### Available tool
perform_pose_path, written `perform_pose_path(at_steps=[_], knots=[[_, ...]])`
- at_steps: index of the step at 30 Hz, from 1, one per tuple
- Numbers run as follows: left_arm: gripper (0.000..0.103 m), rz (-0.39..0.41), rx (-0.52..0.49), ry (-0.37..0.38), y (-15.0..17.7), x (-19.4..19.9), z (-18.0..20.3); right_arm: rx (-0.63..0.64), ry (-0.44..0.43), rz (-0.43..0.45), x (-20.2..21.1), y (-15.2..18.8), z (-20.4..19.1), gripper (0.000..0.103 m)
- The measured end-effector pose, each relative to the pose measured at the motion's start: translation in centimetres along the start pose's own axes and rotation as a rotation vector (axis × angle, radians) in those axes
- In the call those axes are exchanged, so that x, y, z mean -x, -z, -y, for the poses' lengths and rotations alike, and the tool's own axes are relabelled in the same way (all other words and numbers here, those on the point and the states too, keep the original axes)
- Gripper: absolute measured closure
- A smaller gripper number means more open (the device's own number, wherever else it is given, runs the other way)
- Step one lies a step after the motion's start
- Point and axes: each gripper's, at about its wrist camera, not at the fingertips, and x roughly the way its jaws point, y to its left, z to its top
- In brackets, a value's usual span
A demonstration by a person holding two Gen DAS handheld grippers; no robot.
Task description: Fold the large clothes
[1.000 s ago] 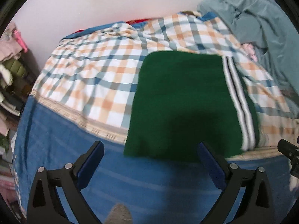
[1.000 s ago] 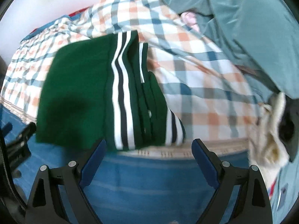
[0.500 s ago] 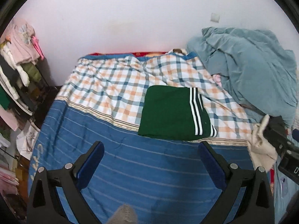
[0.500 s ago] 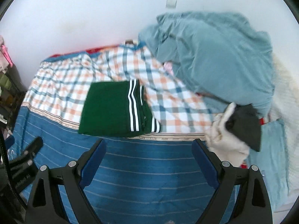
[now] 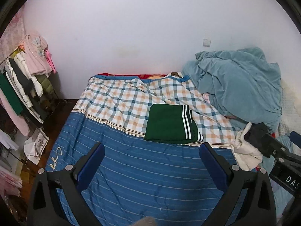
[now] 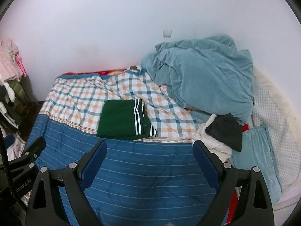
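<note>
The green garment (image 5: pixel 169 124) is lying as a flat, squared-off rectangle on the bed (image 5: pixel 131 169), well ahead of both grippers and slightly left of centre for the right one, so its folding is looking finished. The left gripper (image 5: pixel 152 162) and right gripper (image 6: pixel 150 158) are hanging above the bed with jaws spread wide, gripping nothing. What is probably remaining is the loose white and dark clothing (image 6: pixel 222 133) sitting ahead and to the right of the right gripper.
</note>
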Motion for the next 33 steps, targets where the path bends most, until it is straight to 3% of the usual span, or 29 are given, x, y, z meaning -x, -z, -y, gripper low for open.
perform_pose_path(at_steps=[11, 20, 33], knots=[[0.000, 0.019, 0.005, -0.017, 1.0, 5.3, 0.0, 0.028, -0.013, 0.096, 10.2, 0.7, 1.2, 0.009], [0.000, 0.065, -0.005, -0.072, 1.1, 7.3, -0.3, 0.032, -0.010, 0.118, 12.1, 0.4, 1.1, 0.006], [0.000, 0.103, 0.005, -0.066, 1.0, 8.5, -0.8, 0.041, -0.048, 0.145, 12.2, -0.8, 0.5, 0.004]])
